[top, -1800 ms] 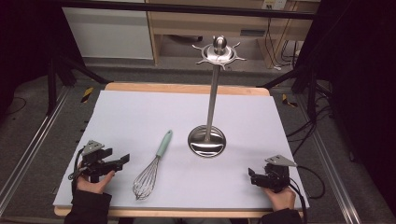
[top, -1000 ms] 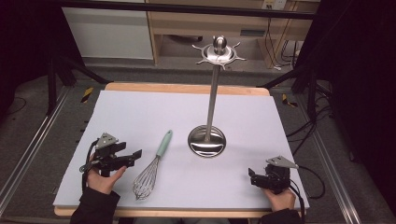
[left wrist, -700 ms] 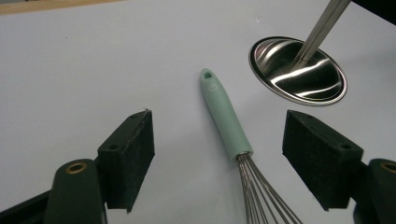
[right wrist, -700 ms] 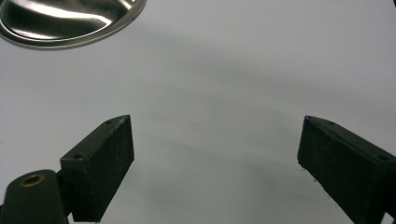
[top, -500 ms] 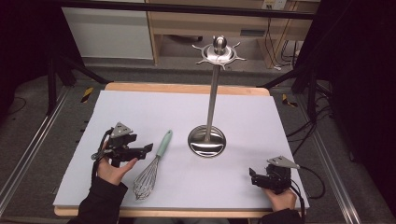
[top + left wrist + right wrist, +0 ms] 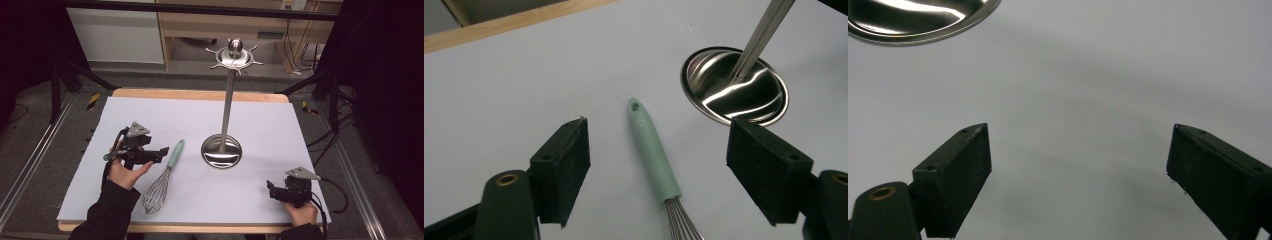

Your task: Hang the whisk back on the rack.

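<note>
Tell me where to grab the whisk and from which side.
Grip the whisk by its mint-green handle, not the wire loops, which would likely flex and slip. It lies flat on the white table cover, so come from above with a jaw on each long side. The left gripper is open and already straddles the handle; lowering and closing mid-handle looks workable.

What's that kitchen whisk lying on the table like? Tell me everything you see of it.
The whisk lies flat on the white table cover. It has a smooth pale mint-green handle, seemingly plastic or silicone, with a small hanging hole at its tip, and a balloon of thin metal wires pointing toward the person. The open left claw straddles the handle without touching it. A steel stand's round base sits nearby, apart.
</note>
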{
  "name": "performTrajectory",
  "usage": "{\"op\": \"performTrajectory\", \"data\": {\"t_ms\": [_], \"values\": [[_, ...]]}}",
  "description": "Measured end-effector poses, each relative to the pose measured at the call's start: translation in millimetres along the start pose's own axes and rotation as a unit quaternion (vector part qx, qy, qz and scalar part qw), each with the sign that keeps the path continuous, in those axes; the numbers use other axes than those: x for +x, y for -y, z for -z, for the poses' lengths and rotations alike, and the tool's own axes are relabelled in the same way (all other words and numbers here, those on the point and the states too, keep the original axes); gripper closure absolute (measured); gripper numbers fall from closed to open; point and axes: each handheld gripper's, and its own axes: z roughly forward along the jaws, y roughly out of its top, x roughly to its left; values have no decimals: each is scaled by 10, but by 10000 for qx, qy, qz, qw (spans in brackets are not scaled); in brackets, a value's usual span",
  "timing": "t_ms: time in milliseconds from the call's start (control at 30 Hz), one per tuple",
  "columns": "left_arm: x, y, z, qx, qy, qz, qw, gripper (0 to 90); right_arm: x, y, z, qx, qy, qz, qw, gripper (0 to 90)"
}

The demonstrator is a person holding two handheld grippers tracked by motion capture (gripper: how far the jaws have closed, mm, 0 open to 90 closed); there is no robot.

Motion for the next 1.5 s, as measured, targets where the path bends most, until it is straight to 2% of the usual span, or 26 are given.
{"op": "performTrajectory", "data": {"t_ms": [167,433,467,567,633,833,1000,1033,1300,1367,1500], "values": [[-28,-51,-81,168,32,-53,9998,245,-6,-2,-11,9,16,5,10000,111],[-15,-52,-191,360,23,-21,9993,235,6,-5,-16,20,19,54,10000,111],[-19,-47,-230,470,36,-51,9989,235,7,-6,-15,14,14,47,10000,111],[-24,-47,-265,574,36,-101,9983,236,7,-9,-16,21,6,44,10000,111],[-30,-46,-316,722,48,-95,9973,238,4,-10,-18,24,7,51,10000,111],[-50,-21,-429,968,13,-72,9953,251,11,-8,-22,32,-9,68,10000,111],[-50,-8,-493,1088,1,-42,9941,274,13,-11,-24,41,-14,36,10000,111],[-51,-3,-524,1178,-2,-43,9930,282,13,-12,-26,41,-14,29,10000,111],[-58,31,-628,1411,28,-14,9900,354,10,-13,-33,47,-7,98,9999,111],[-59,52,-669,1541,24,-48,9880,369,15,-13,-35,52,-10,92,9999,111],[-69,82,-720,1622,37,-18,9868,392,15,-15,-36,57,-4,99,9999,111]]}}
